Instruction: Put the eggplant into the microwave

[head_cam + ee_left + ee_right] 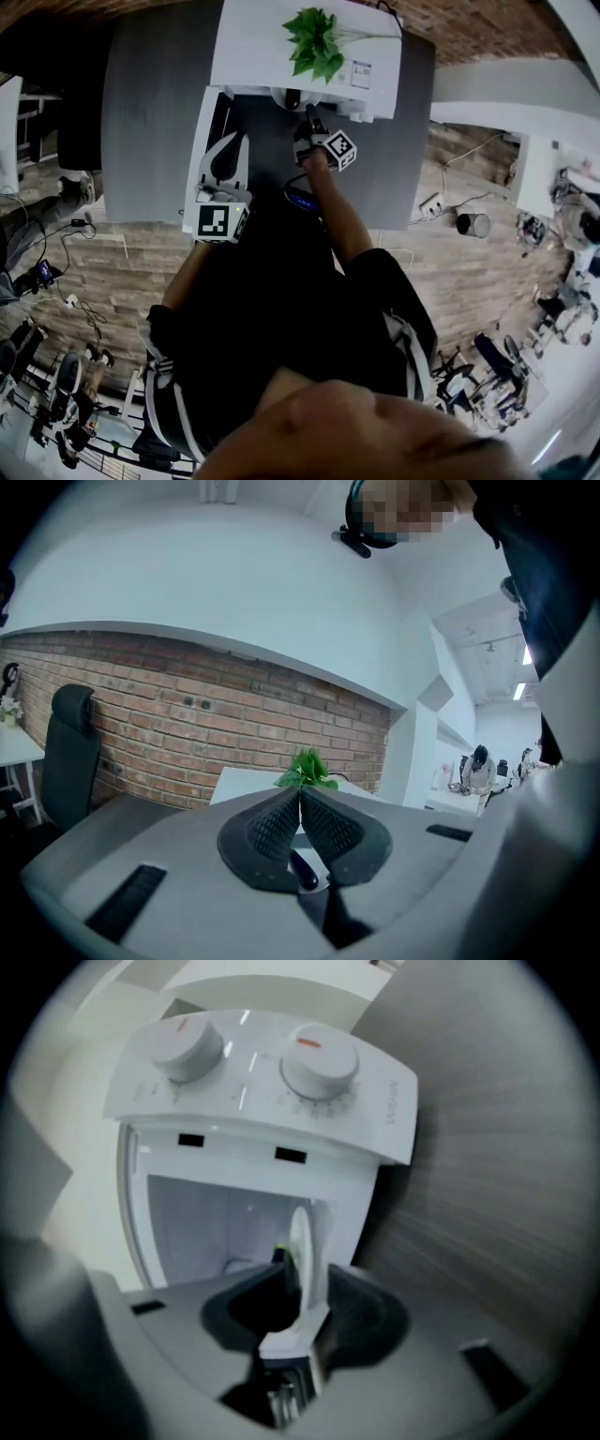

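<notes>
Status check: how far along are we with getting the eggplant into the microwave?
Done: the microwave is open, and the eggplant looks to sit inside by the turntable. In hand: the right gripper is at the opening, jaws apart, seemingly not gripping it. Left: probably only to draw that gripper out. The left gripper is shut, empty.

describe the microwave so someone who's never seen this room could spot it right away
Start at the grey table in front of the brick wall. The microwave is the white box at its far edge. Nothing else there has a leafy green plant on top and two round knobs on its front.
</notes>
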Motion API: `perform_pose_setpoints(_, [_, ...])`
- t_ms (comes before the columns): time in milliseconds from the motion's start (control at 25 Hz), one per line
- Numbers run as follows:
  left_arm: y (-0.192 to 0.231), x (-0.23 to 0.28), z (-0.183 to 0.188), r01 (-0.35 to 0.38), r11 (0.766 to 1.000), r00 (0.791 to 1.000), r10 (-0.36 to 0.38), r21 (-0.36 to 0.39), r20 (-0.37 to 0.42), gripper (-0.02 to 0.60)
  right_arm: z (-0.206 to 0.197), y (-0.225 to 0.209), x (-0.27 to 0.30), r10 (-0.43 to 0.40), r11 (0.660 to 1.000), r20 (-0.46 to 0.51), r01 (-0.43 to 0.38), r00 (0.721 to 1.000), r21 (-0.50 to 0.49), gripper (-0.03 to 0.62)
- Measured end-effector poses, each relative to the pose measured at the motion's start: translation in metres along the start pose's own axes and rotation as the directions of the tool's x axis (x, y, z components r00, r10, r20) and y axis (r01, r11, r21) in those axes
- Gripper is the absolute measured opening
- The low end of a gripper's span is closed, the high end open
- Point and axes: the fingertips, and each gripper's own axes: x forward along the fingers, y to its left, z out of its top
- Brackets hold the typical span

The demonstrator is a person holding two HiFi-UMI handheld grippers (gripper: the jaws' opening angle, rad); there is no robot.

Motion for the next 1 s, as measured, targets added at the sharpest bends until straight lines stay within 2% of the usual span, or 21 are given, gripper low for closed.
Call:
perform_pose_setpoints(160, [-0.002,0.0,0.001,0.003,1.0,1.0,-0.003,-0.016,0.003,0.041,0.001,0.009,-0.008,-0.022,0.987,-0.002,0.021,1.0,-0.157,0.146])
perform_pose_setpoints(320, [-0.004,0.0,0.002,0.015,1.0,1.0,-0.015,-0.002,0.015,0.041,-0.006,0.022,-0.015,-0.054,0.939,-0.026,0.042,0.998,-0.342,0.146])
perform_pose_setpoints(520, [-0.004,-0.001,0.002,0.013,1.0,1.0,-0.013,-0.014,0.014,0.041,-0.021,0.034,-0.024,-0.112,0.829,-0.032,0.076,0.993,-0.554,0.131])
perform_pose_setpoints(760, [-0.002,-0.002,-0.001,0.006,1.0,1.0,-0.006,-0.026,0.01,0.041,-0.031,0.033,-0.024,-0.238,0.603,0.022,0.166,0.971,-0.78,0.051])
perform_pose_setpoints(840, [-0.002,-0.001,-0.001,0.009,1.0,1.0,-0.009,-0.022,0.013,0.041,-0.034,0.029,-0.022,-0.272,0.568,0.021,0.178,0.962,-0.803,0.044])
perform_pose_setpoints(1000, [0.0,0.001,-0.002,0.011,1.0,1.0,-0.011,-0.025,0.008,0.041,-0.039,0.018,-0.016,-0.325,0.557,0.0,0.191,0.946,-0.808,0.04])
